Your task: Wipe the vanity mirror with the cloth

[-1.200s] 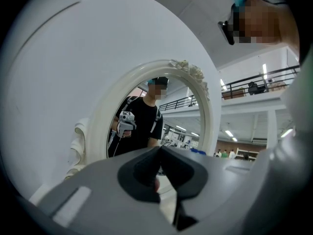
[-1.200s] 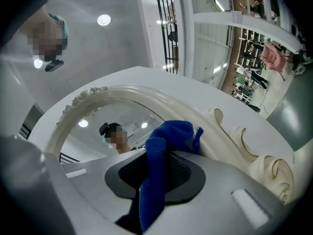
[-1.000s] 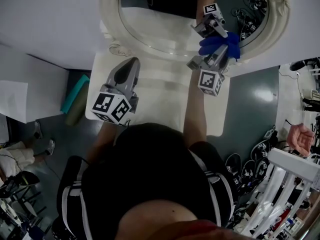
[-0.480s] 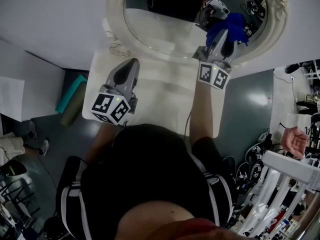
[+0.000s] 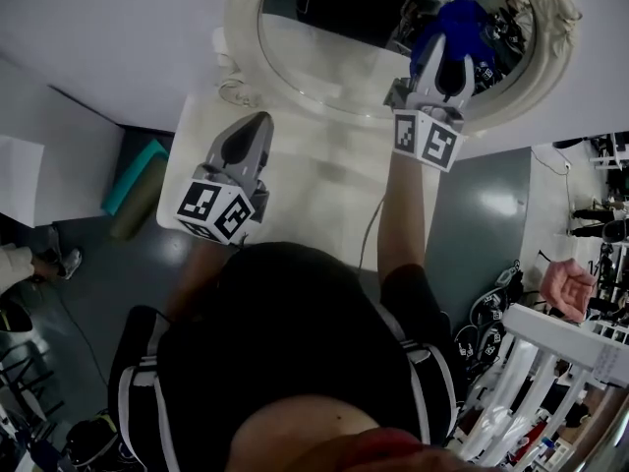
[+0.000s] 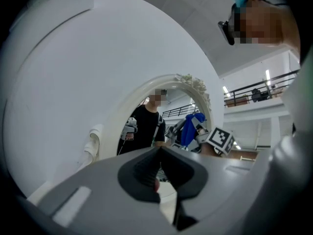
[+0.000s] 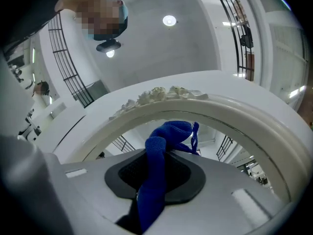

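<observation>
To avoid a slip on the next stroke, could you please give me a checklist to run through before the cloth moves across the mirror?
1. Blue woven cloth clamped in right claw: ok.
2. Cloth touching glass of oval white-framed vanity mirror: ok, it meets its reflection in the head view.
3. Left claw shut, empty, off the mirror: ok.
4. Glass left of the cloth unobstructed: ok.
5. Mirror base firm: cannot tell.
</observation>
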`<state>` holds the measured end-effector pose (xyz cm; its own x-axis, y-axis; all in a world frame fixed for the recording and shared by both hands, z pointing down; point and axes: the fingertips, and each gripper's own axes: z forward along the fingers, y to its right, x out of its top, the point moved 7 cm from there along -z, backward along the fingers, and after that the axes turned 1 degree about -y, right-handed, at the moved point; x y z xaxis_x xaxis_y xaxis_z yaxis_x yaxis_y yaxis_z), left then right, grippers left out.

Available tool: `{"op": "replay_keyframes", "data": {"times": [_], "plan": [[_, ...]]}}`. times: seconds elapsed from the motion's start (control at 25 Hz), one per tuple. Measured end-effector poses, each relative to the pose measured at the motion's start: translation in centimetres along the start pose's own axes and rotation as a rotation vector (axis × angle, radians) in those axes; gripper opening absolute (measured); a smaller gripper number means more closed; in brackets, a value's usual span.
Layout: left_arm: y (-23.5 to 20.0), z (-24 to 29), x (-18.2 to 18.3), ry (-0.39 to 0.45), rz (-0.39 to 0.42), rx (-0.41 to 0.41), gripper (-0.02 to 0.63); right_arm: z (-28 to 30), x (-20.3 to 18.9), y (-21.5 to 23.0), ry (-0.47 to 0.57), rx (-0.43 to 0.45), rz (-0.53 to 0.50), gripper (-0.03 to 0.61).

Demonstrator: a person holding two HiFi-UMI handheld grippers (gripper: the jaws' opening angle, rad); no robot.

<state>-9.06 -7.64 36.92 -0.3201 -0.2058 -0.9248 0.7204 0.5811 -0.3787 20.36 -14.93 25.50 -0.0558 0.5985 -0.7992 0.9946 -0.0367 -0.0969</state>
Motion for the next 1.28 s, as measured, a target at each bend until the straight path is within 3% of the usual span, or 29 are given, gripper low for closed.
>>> {"op": "replay_keyframes", "data": {"times": [0.52, 0.64, 0.72, 0.88, 1.28], "plan": [[-0.7, -1.4, 0.3, 0.017, -0.013, 0.029, 0.011, 3.5, 0.7, -7.2, -0.096, 0.246, -0.229, 0.078], [-1.0, -1.7, 0.2, 0.021, -0.019, 0.038, 0.011, 3.6, -0.3, -9.6, -0.053, 0.31, -0.299, 0.078], [-1.2, -1.9, 0.2, 0.019, -0.02, 0.044, 0.011, 3.2, -1.5, -11.2, -0.055, 0.346, -0.346, 0.077], [-1.1, -2.3, 0.2, 0.017, -0.024, 0.061, 0.011, 1.7, -4.7, -13.3, -0.184, 0.415, -0.446, 0.077], [-2.8, -3.8, -0.5, 0.0, -0.027, 0.11, 0.011, -2.9, -13.1, -18.7, -0.219, 0.549, -0.522, 0.077]]}}
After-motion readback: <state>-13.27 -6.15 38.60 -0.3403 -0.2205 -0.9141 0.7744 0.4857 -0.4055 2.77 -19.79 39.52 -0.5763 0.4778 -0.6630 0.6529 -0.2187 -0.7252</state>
